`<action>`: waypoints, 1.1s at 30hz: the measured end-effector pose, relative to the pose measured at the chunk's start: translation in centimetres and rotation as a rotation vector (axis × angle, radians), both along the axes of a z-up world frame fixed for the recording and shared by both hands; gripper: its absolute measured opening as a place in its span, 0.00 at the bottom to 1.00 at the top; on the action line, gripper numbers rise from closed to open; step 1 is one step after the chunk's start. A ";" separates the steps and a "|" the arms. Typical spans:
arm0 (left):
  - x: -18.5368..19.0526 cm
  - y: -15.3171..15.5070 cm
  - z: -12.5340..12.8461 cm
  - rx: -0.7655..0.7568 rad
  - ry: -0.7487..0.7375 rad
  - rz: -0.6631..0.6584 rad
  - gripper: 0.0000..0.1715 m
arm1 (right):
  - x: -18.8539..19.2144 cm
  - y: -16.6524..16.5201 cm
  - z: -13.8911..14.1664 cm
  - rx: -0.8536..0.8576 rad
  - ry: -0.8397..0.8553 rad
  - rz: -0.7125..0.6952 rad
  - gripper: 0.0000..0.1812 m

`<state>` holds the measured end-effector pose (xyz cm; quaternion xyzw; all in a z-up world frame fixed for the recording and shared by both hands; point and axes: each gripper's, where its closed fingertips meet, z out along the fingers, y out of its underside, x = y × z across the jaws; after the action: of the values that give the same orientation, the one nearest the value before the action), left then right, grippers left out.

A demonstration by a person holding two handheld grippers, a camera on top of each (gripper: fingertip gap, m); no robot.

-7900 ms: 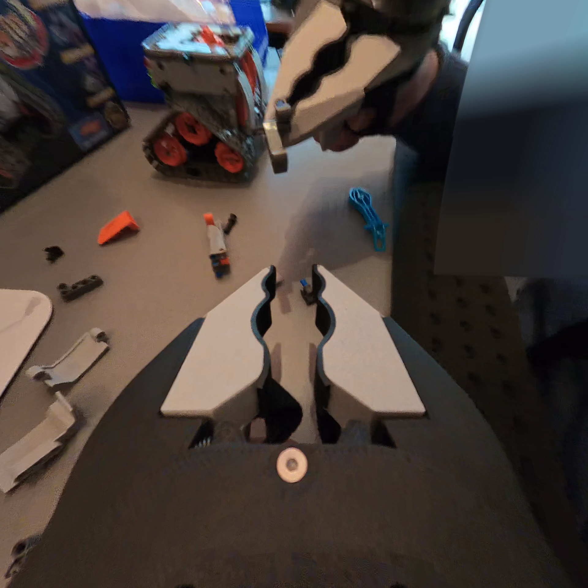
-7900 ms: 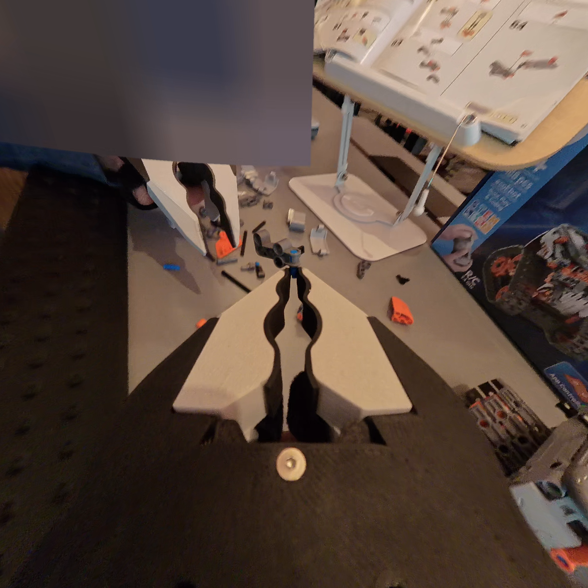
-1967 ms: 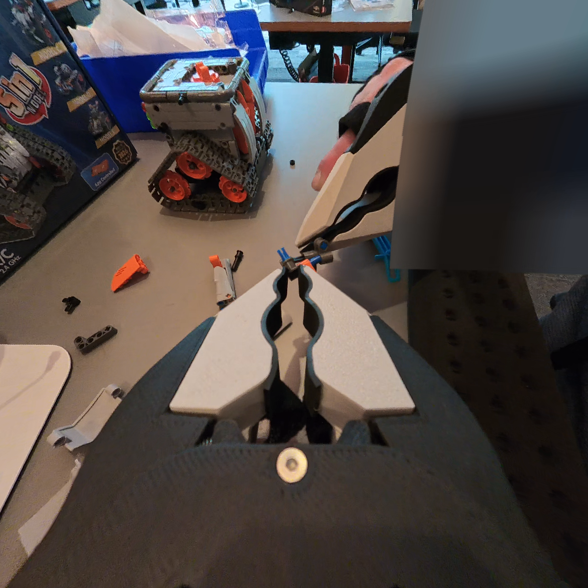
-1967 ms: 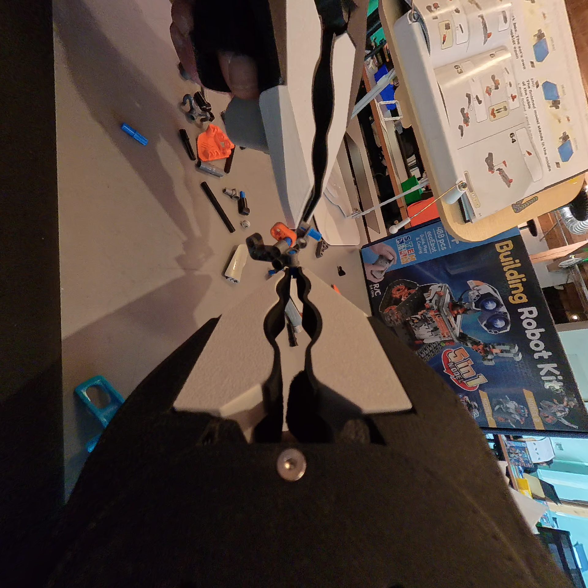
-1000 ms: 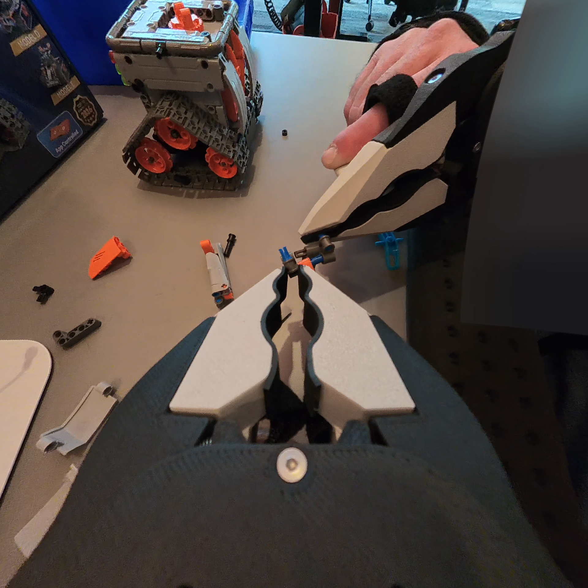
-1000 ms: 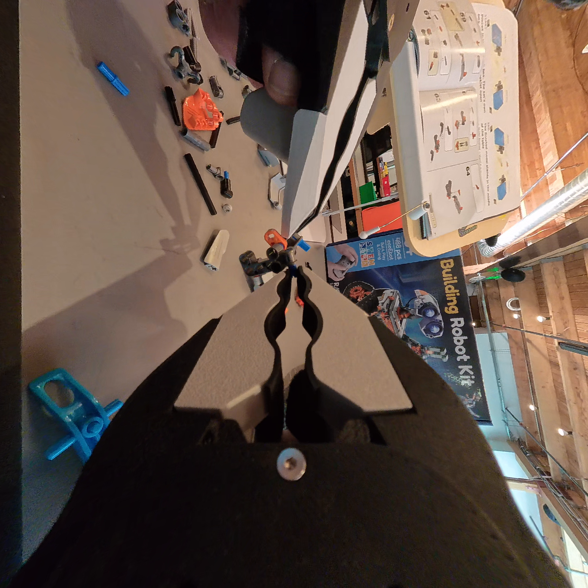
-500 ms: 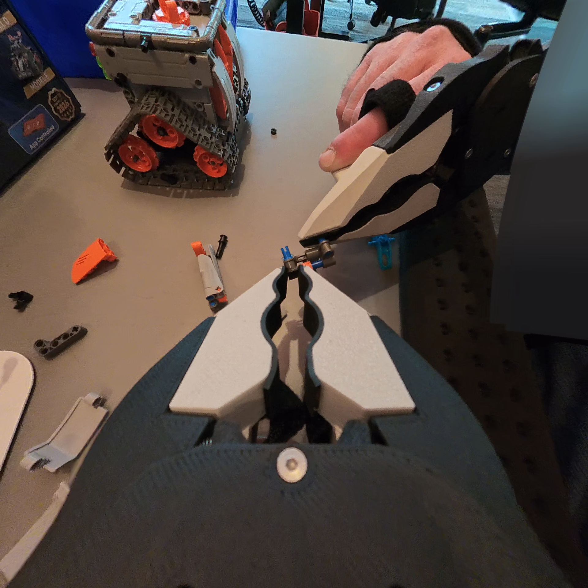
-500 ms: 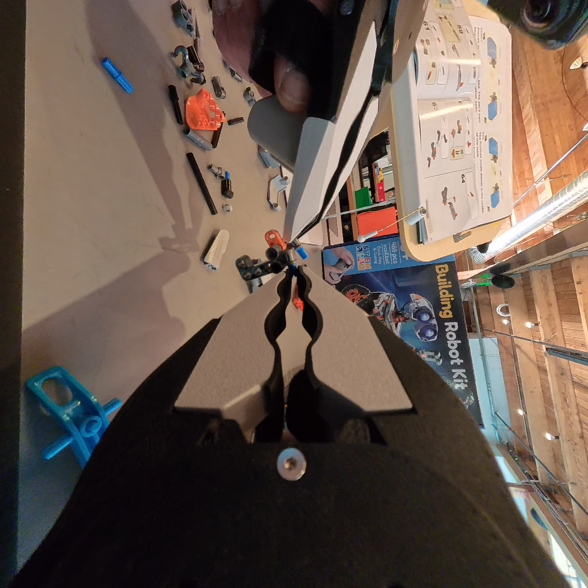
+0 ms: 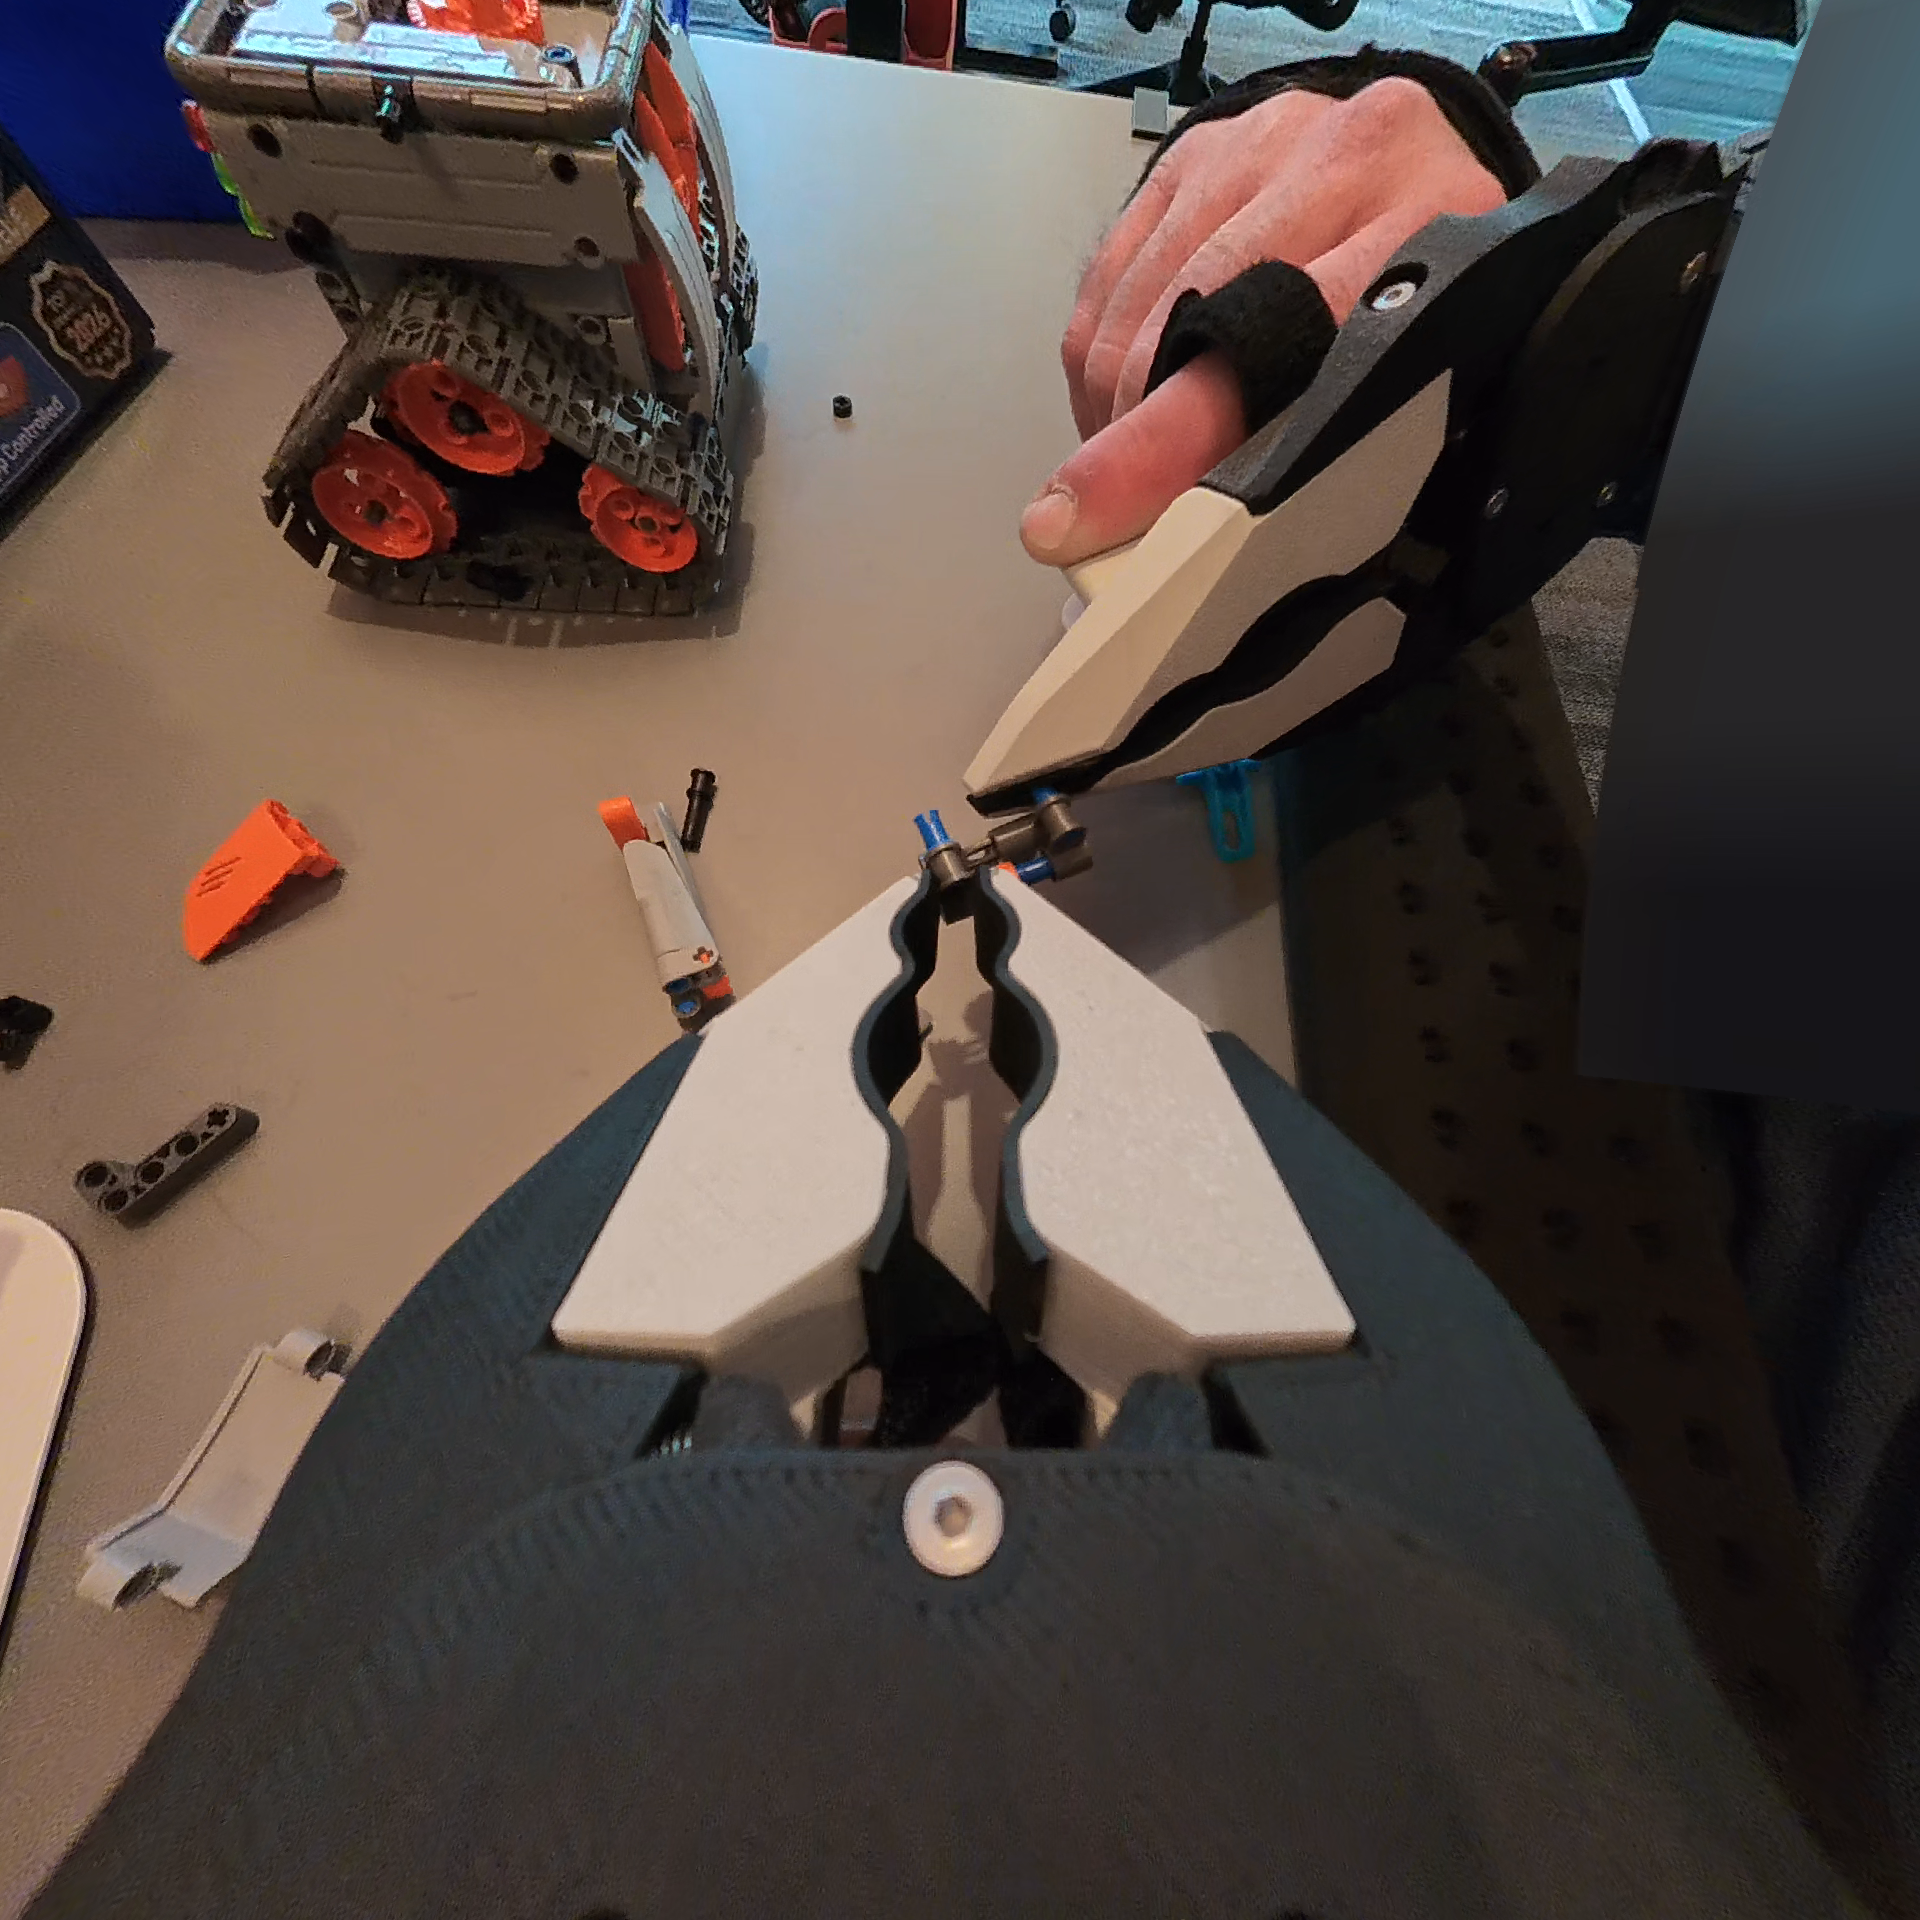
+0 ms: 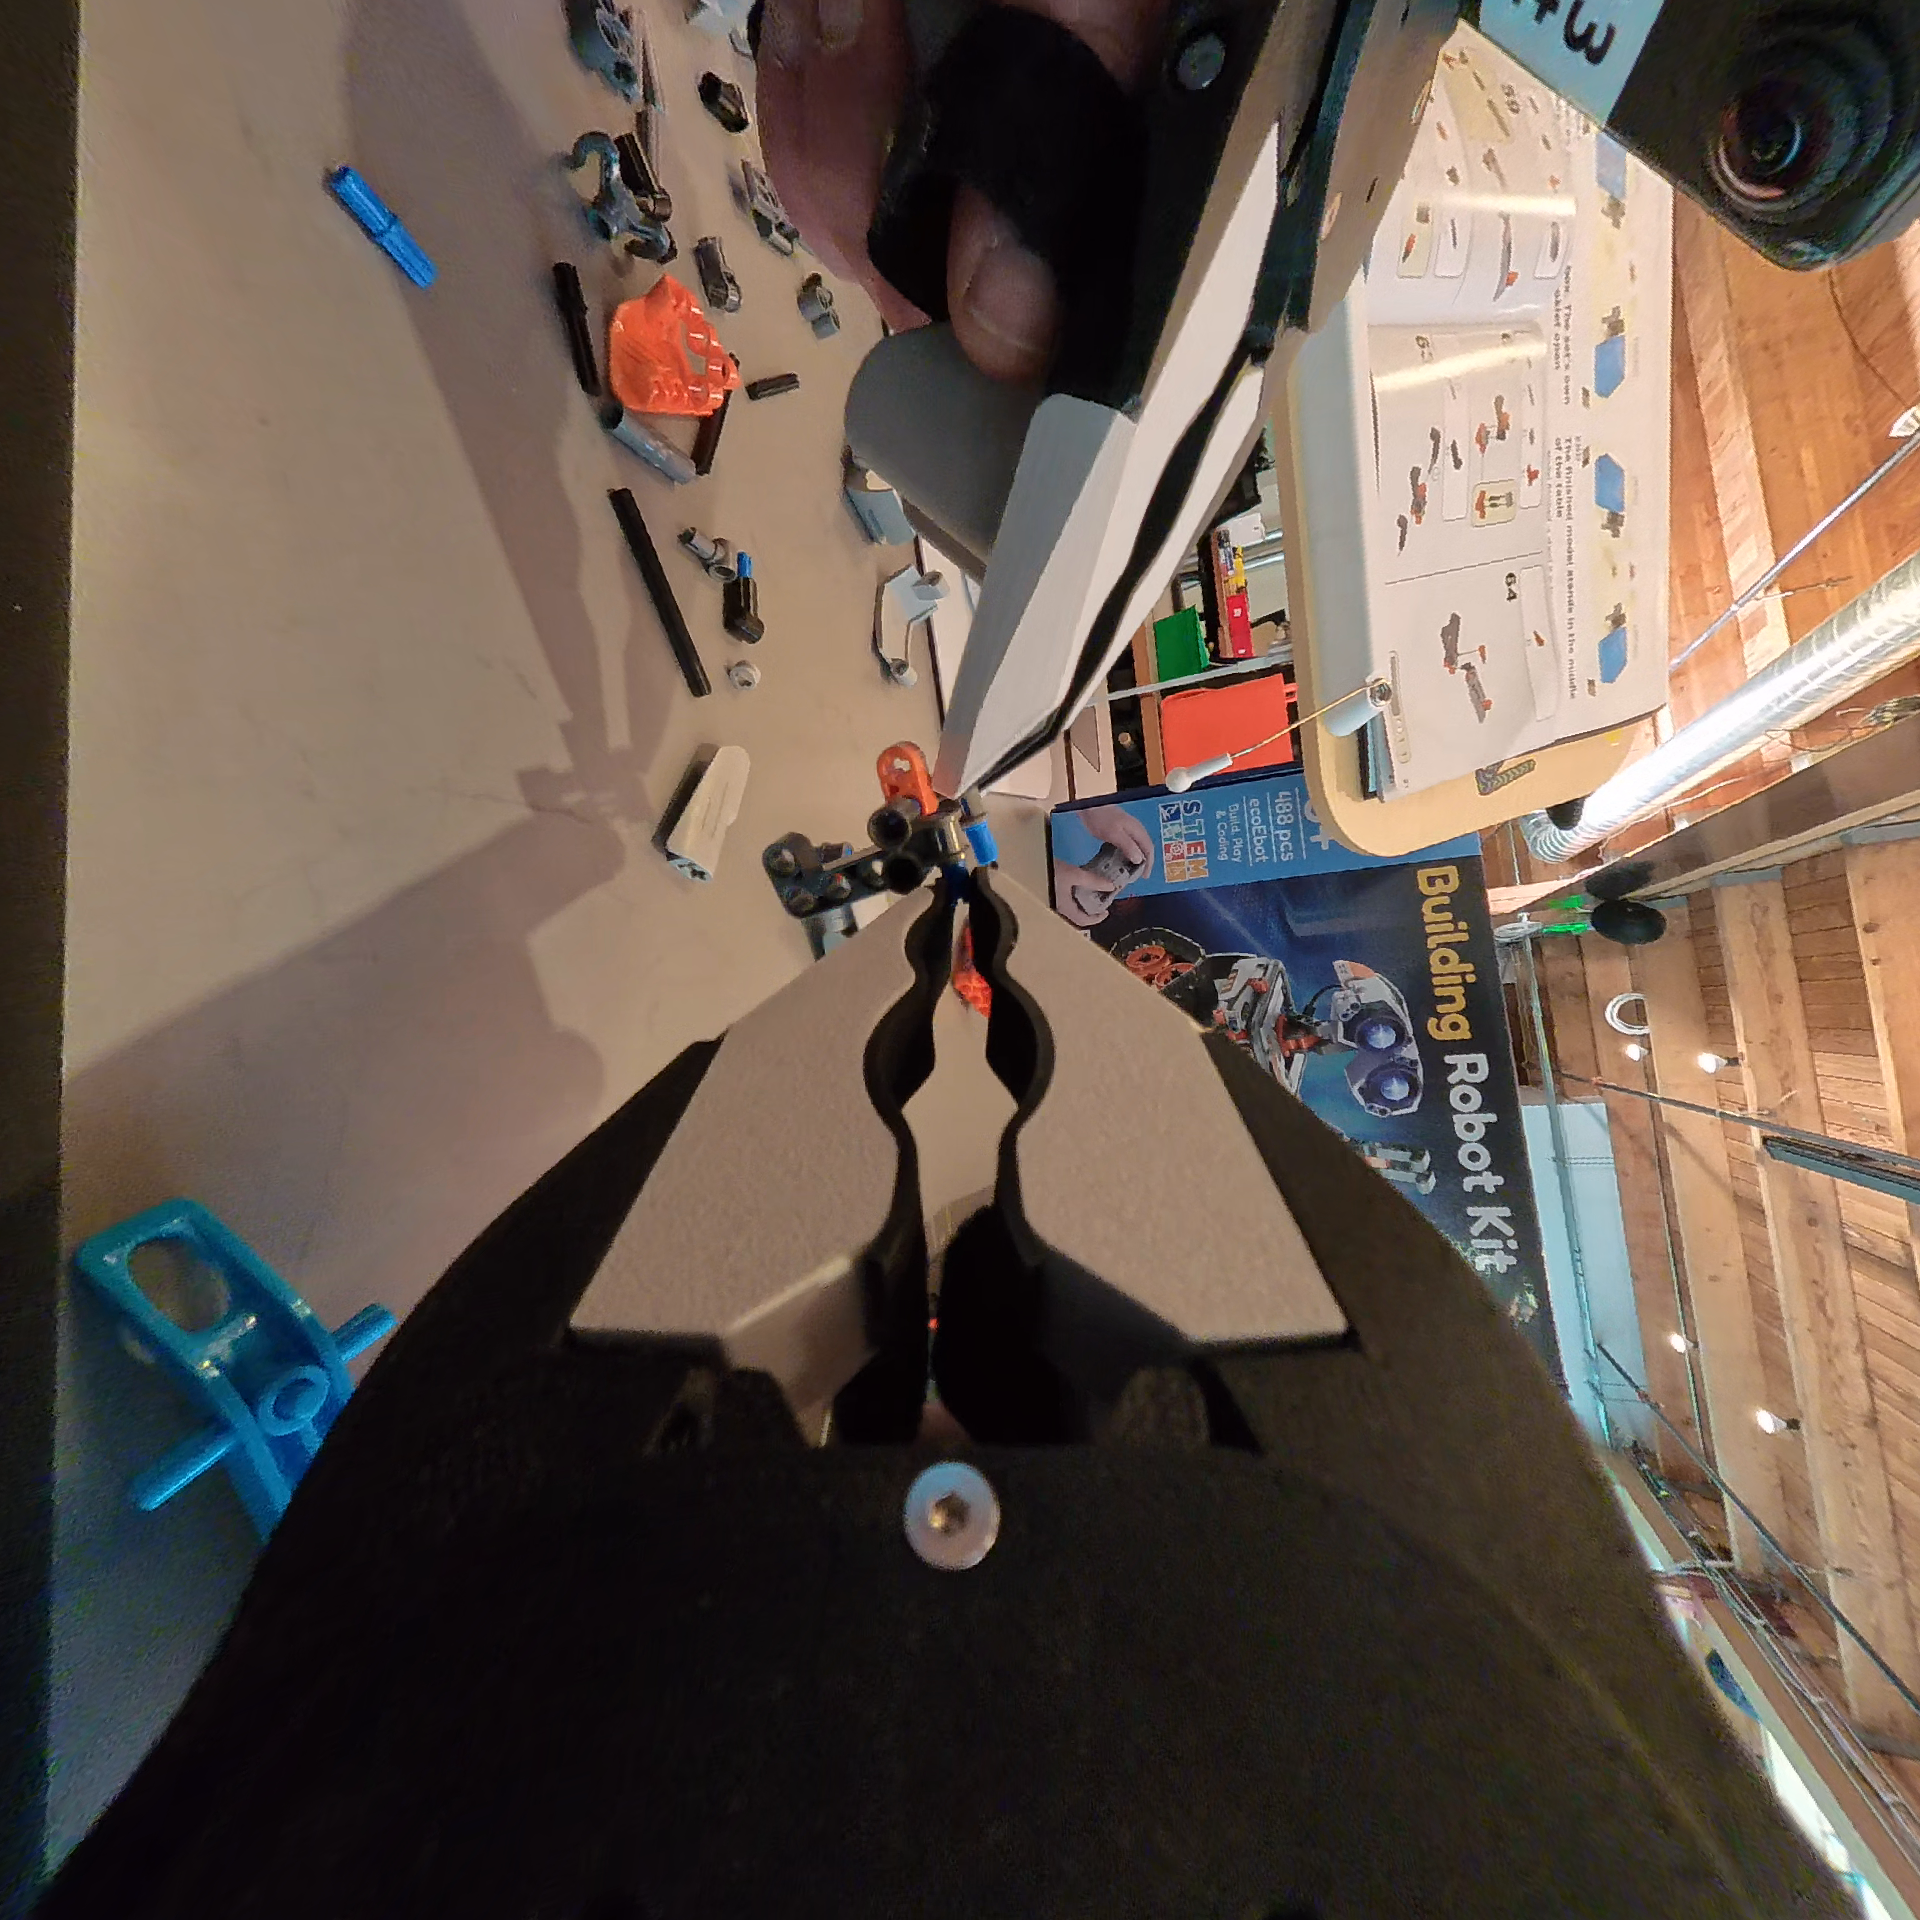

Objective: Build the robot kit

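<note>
Left gripper (image 9: 956,883) is clamped at its tips on a small grey-and-blue connector assembly (image 9: 1003,842), held just above the grey table (image 9: 520,727). Right gripper (image 9: 982,790) is seen coming in from the right in the left wrist view, its tips closed on the other end of the same assembly; the two sets of tips are nearly touching. A hand (image 9: 1226,312) is seen on the right gripper, one finger through a black strap.

In the right wrist view the right gripper (image 10: 961,888) is pinched on the assembly (image 10: 914,831), with the left gripper (image 10: 956,779) meeting it from above.

On the table beyond: a tracked robot model (image 9: 520,343) with orange wheels, an orange wedge piece (image 9: 249,873), a white-and-orange piece (image 9: 670,904), a black angled beam (image 9: 166,1158). A light-blue part (image 10: 218,1340) is seen near the table edge, and a kit box (image 10: 1299,997) and an instruction booklet on a stand (image 10: 1486,416) are seen farther back.
</note>
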<state>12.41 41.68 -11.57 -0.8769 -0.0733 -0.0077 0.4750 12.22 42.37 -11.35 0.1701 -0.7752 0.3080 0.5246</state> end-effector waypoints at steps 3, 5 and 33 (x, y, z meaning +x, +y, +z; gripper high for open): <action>-0.2 0.1 0.1 0.026 -0.016 0.020 0.02 | -0.2 0.1 0.0 -0.009 -0.004 -0.013 0.00; -0.2 0.1 0.2 0.047 -0.039 0.032 0.02 | -0.2 0.1 0.2 -0.014 0.004 -0.011 0.00; -0.1 0.1 -2.7 -0.025 -0.128 0.124 0.02 | -0.4 0.7 -3.8 0.013 -0.291 -0.070 0.01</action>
<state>12.26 41.76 -14.31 -0.8743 -0.1575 -0.0332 0.4579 11.78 43.02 -15.12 0.0998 -0.8505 0.3059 0.4161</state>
